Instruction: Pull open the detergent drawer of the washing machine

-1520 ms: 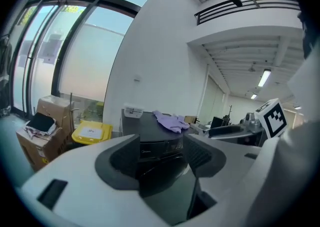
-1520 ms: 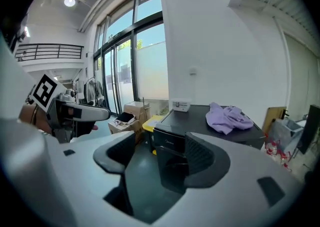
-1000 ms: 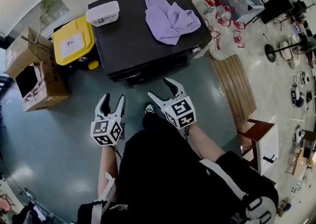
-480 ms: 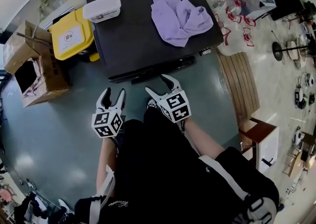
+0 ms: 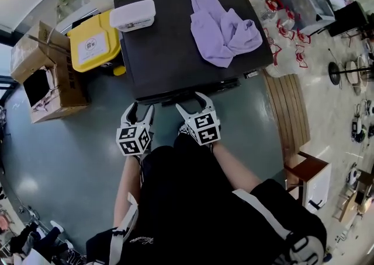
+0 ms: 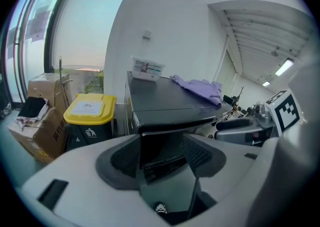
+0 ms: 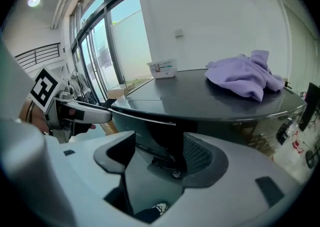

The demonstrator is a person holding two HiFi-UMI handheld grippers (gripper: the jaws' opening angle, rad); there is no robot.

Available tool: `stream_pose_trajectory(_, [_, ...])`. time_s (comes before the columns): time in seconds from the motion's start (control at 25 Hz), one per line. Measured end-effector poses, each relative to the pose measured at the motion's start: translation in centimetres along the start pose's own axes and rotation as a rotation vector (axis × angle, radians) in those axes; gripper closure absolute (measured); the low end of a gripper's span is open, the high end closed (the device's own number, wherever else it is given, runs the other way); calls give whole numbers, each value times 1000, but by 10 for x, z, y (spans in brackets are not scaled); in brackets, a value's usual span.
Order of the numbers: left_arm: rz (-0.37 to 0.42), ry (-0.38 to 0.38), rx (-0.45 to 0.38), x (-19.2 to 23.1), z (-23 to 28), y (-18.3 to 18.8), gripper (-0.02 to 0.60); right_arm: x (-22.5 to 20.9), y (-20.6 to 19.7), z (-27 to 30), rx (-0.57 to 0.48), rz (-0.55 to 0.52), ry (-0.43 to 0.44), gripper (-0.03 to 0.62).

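Left tongs [image 5: 139,109], right tongs [image 5: 191,104] closer to washing machine [image 5: 175,42] front edge, both spread, empty, floor [image 5: 82,141] open leftward

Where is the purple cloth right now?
In the head view, the purple cloth lies crumpled on top of the washing machine, on its right side, across from the white box at the back left corner.
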State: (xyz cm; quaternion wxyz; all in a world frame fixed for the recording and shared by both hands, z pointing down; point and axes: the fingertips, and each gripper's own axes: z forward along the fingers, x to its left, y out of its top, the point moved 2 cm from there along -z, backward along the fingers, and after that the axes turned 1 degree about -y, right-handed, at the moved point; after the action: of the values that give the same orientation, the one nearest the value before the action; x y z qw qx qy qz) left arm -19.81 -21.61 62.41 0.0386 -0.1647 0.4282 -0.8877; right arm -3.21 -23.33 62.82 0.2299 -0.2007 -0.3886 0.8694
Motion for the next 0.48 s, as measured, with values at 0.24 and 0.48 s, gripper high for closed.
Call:
stream_pose_trajectory(0.24, [22,3,27,3,12,-4,321,-1,3,15,6,-1,-4,287])
stream_pose_trajectory(0.48, [-10,33,11,4,16,-4,321,-4,4,17,-22,13,-56,325])
